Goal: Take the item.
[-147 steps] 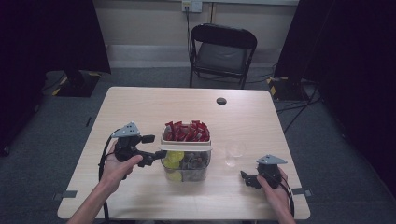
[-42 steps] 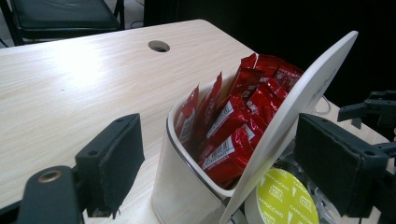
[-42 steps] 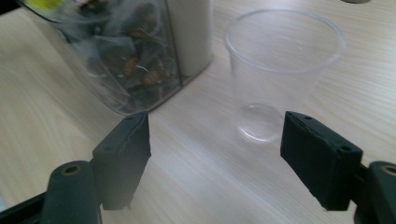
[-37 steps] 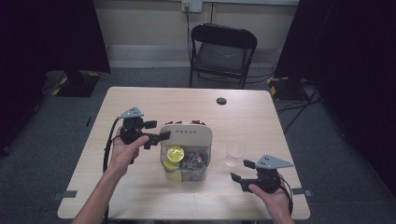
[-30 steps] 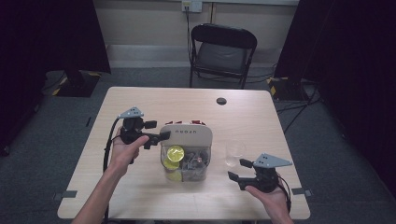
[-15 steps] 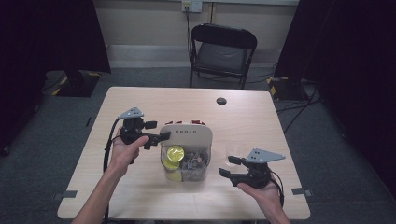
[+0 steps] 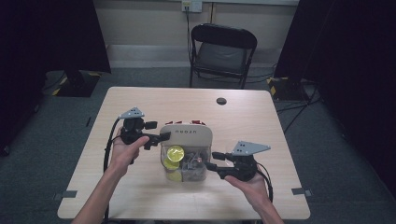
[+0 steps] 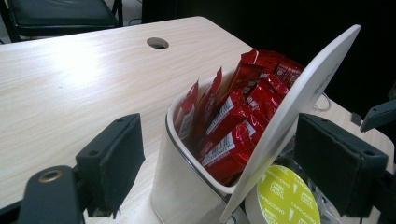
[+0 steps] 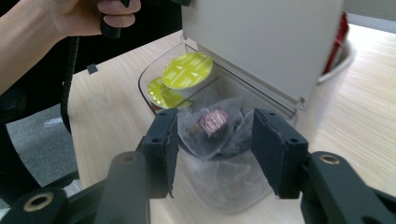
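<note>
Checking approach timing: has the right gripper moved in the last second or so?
Yes. In the high view the right gripper has travelled left across the table, from near the right edge toward the clear container, its fingers now open beside it.

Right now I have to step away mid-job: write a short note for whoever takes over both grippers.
Left gripper: jaws at the edge of the white lid, propping it up; whether they pinch it is unclear.
Right gripper: open, jaws on either side of the clear bagged sachets in the container's near compartment, not yet gripping.
Contents: red packets in the far white compartment, yellow-green capsules beside the sachets.
Done: lid raised, right gripper lined up.
Left: probably close on a sachet and lift it out, keeping the lid propped, then lower it.
</note>
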The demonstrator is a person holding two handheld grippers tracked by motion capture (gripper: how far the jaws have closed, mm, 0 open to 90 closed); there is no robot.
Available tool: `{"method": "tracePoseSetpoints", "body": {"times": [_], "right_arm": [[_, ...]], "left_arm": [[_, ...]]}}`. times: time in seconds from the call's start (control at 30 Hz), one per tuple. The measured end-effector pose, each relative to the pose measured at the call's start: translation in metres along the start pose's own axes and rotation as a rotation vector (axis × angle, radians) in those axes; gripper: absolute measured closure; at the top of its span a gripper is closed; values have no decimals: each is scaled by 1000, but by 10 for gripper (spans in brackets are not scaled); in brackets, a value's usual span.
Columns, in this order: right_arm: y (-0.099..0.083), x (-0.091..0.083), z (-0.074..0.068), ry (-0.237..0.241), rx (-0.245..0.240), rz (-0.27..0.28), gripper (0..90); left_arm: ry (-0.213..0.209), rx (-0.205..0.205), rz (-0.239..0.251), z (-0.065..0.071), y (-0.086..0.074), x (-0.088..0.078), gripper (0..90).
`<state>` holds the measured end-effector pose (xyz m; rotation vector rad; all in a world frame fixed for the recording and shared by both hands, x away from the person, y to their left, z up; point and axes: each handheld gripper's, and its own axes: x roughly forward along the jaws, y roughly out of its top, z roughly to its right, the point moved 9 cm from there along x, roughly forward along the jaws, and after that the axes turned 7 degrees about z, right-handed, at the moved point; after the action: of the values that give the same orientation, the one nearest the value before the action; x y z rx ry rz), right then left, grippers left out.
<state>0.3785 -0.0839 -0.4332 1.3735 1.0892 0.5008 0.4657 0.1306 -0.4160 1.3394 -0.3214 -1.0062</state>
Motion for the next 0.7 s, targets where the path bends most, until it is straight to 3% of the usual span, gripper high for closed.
{"method": "tracePoseSetpoints", "body": {"times": [0.37,0.53,0.7], "right_arm": [[6,22,-6,41,-14,-30,564],[3,37,-4,59,-4,-54,571],[-1,42,-4,63,-4,-68,583]], "left_arm": [[1,-3,0,-1,-1,-1,160],[0,-1,-2,-1,-2,-1,160],[0,-4,-1,-1,-2,-1,160]]}}
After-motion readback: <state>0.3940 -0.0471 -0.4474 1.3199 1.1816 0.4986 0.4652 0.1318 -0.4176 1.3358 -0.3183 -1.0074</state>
